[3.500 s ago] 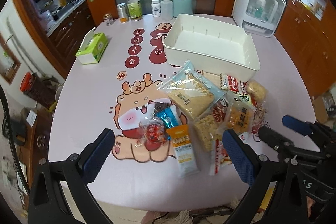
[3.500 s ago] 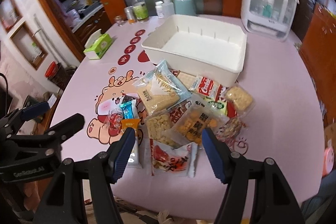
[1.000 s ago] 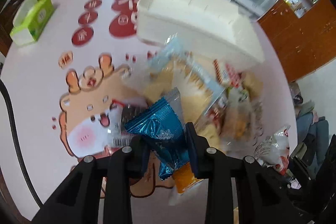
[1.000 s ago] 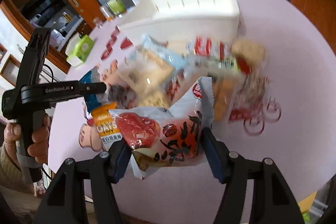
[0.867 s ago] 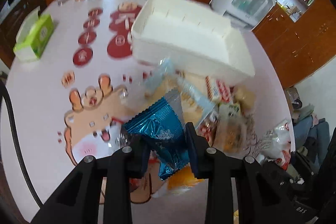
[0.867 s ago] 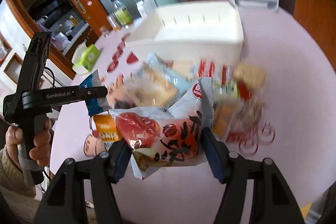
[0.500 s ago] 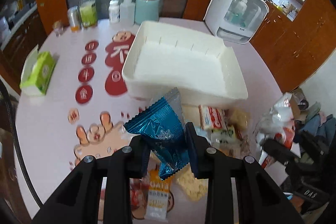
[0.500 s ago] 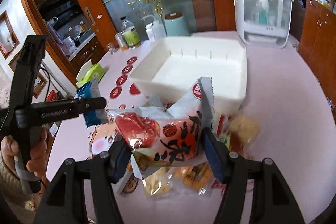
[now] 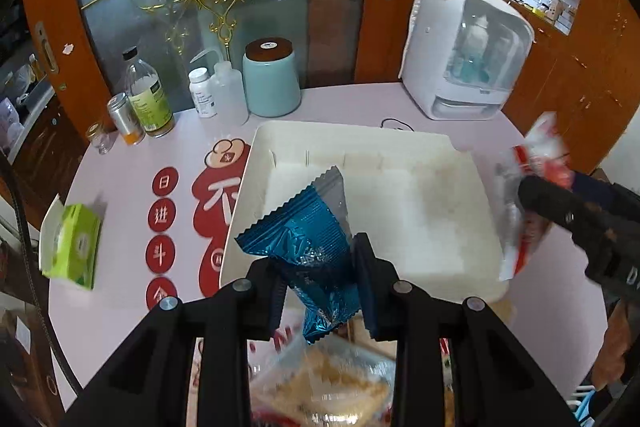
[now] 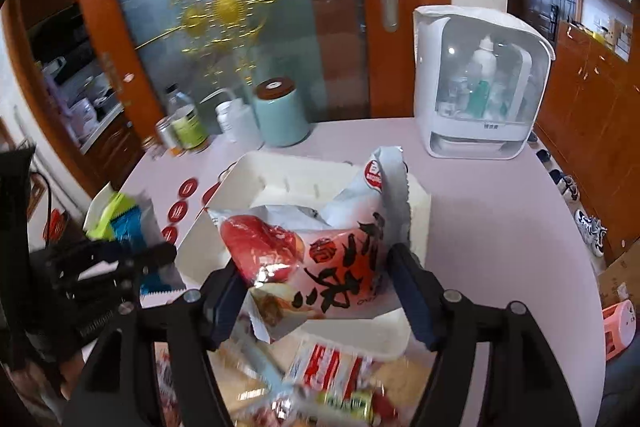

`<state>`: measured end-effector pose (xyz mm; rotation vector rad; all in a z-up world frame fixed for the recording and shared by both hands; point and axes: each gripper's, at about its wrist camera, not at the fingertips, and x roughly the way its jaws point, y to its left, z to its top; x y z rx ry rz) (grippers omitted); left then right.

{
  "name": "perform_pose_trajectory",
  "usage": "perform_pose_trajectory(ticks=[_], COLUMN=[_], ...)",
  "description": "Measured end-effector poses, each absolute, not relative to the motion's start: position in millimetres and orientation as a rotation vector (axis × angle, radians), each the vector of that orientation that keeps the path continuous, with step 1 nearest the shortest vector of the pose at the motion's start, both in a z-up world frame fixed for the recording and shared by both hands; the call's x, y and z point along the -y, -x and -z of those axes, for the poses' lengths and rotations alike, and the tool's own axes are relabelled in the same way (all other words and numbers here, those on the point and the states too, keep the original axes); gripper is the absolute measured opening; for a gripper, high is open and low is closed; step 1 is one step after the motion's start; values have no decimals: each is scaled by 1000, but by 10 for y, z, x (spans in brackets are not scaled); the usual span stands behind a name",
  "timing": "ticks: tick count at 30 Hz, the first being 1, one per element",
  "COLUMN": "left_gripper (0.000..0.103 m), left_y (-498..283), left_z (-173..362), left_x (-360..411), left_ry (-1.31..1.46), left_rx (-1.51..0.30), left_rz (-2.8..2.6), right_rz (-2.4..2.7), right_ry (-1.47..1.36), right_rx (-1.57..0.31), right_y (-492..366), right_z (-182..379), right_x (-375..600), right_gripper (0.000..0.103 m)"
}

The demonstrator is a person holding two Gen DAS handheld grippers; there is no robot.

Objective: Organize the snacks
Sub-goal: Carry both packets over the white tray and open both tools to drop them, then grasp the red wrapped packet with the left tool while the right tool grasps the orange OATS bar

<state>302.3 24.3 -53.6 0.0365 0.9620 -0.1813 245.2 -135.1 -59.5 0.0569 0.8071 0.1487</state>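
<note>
The left gripper (image 9: 320,273) pinched a crinkly blue foil packet (image 9: 310,247), the right gripper (image 10: 316,291) a puffy red-and-white snack bag (image 10: 320,259); released short of the white plastic tray (image 9: 400,139), either might drop onto the desk (image 9: 120,307).

Red circles on table cover (image 9: 161,219): the characters 日, 进, 斗 and 金 are read, one per circle, top to bottom.
Large red shape beside them (image 9: 218,187): a white character like 不 is seen, partly hidden by the white bin (image 9: 256,163).
Red and white snack bag (image 10: 320,259): large black brush characters are printed, not clearly legible; small letters "OXE" are made out near its lower edge.
Bottle labels (image 9: 150,105): too small to be read.
</note>
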Motion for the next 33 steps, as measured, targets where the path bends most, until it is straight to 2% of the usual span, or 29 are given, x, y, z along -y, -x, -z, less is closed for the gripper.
perform_pose_trajectory(ticks=[3, 5, 6, 7, 10, 21, 33], left_gripper=[33, 55, 80, 93, 94, 94, 94], left_y=[-3214, -3305, -3330, -3336, -3273, -2982, -2178], left_z=[619, 665, 678, 675, 655, 538, 240], left_x=[-204, -188, -181, -184, -179, -246, -466], left_ry=[-61, -69, -71, -70, -76, -86, -116], left_rx=[-973, -989, -994, -984, -948, -901, -782], left_rz=[159, 159, 160, 161, 174, 195, 200], right_rz=[-108, -92, -88, -79, -67, -91, -101], right_ry=[-57, -40, -30, -17, -25, -61, -82], right_rx=[-825, -833, -831, -827, -810, -831, -762], right_y=[-2695, -2792, -2814, -2821, -2778, -2406, -1618], right_z=[667, 726, 746, 765, 798, 826, 644], right_x=[1381, 1376, 1363, 1342, 1346, 1345, 1217], right_gripper=[72, 80, 86, 91, 95, 95, 95])
